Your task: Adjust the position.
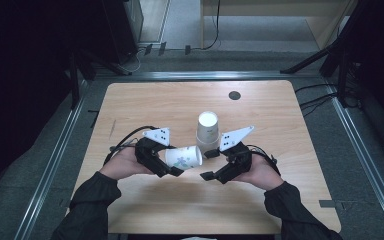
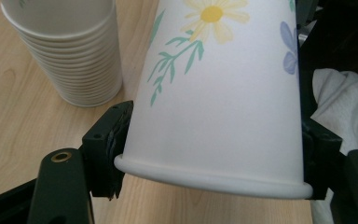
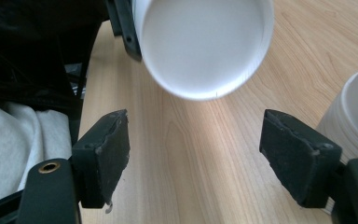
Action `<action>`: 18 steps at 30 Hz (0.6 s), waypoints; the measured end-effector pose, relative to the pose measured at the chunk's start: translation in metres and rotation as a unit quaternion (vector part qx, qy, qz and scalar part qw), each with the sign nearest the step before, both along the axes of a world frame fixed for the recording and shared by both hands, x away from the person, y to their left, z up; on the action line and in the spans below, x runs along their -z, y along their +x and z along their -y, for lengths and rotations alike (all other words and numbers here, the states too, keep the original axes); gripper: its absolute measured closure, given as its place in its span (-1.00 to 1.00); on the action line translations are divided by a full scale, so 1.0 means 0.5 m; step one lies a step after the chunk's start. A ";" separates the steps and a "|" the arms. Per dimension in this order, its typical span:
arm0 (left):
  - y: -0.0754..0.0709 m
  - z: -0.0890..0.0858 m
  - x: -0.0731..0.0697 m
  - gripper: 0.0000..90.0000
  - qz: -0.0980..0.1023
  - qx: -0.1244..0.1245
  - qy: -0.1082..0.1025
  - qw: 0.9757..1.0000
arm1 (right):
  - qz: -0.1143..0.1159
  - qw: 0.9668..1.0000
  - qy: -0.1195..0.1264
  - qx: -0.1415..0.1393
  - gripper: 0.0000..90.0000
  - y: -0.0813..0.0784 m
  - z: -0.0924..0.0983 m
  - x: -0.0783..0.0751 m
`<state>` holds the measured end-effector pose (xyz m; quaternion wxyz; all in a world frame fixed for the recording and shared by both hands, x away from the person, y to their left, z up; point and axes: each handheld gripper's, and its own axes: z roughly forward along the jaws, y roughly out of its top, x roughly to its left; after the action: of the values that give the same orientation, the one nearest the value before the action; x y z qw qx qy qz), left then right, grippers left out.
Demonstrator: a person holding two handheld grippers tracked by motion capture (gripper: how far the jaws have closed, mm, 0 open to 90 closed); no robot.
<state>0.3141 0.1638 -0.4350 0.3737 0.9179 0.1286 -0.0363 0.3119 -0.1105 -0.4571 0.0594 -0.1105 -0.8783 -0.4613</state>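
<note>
A white paper cup (image 1: 184,156) printed with flowers lies on its side just above the wooden table (image 1: 145,102). My left gripper (image 1: 169,161) is shut on it near the rolled rim, and in the left gripper view its black pads (image 2: 113,140) press both sides of the cup (image 2: 223,93). My right gripper (image 1: 209,165) stands open just right of the cup's base with nothing between its jaws. In the right gripper view (image 3: 196,154) the cup's round base (image 3: 203,42) hangs ahead of the jaws, apart from them.
A tall stack of nested paper cups (image 1: 207,131) stands upside down behind the two grippers, close to the right one (image 3: 354,116) and beside the held cup (image 2: 70,51). A dark round hole (image 1: 234,95) sits near the table's far edge.
</note>
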 end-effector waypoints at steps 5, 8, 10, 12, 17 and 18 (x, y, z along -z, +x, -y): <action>0.015 0.007 -0.027 -0.41 0.009 0.014 0.037 0.999 | 0.003 1.000 -0.004 0.008 -0.45 0.002 0.002 0.001; 0.020 0.014 -0.032 -0.41 0.015 0.019 0.058 0.998 | 0.002 1.000 -0.005 0.014 -0.45 0.004 0.004 0.001; 0.023 0.017 -0.027 -0.41 0.021 0.017 0.070 0.997 | 0.004 1.000 -0.004 0.018 -0.45 0.005 0.005 0.001; 0.027 0.017 -0.020 -0.41 0.015 0.015 0.074 0.997 | 0.004 1.000 -0.005 0.018 -0.45 0.005 0.005 0.001; 0.029 0.027 -0.005 -0.40 0.005 0.029 0.088 0.996 | 0.009 1.000 -0.007 0.018 -0.45 0.006 0.003 0.004; 0.029 0.029 -0.003 -0.40 0.004 0.032 0.091 0.995 | 0.008 1.000 -0.009 0.017 -0.45 0.006 0.002 0.004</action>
<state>0.3285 0.1491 -0.4337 0.2878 0.9518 0.1008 -0.0330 0.3148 -0.1113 -0.4593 0.0435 -0.1224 -0.8808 -0.4553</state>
